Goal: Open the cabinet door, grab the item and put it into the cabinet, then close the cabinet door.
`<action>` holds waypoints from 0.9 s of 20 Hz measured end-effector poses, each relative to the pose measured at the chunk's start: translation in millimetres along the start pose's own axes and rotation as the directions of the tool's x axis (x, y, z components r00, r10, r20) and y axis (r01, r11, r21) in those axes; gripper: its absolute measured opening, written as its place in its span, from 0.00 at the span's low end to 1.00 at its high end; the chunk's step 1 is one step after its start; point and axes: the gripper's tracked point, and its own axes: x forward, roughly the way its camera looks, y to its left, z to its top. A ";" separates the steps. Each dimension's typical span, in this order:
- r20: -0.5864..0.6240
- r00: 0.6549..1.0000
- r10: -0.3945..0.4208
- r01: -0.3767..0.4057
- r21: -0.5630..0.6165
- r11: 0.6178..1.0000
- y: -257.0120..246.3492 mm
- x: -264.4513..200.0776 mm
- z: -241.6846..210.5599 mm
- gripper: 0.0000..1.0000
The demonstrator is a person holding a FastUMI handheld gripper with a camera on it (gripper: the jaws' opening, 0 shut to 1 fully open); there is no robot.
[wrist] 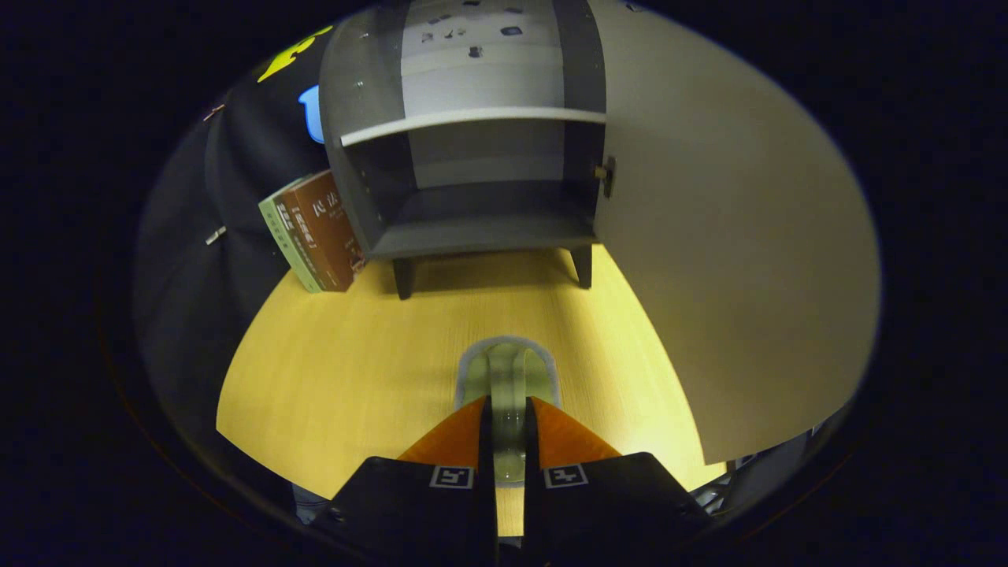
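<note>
Jaws clamp a clear item (506,378) above the yellow tabletop (354,370).

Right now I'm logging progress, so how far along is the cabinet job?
Done: the cabinet door stands swung wide open, baring the lower compartment. In hand: the claw is shut on a clear glass item, its fingers pressing both sides, over the yellow table short of the cabinet. Left: carry the item into the cabinet, release it, then close the door.
</note>
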 end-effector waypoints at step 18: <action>0.311 0.946 0.093 -0.096 -0.005 0.995 48.4 30.4 336.1 0.17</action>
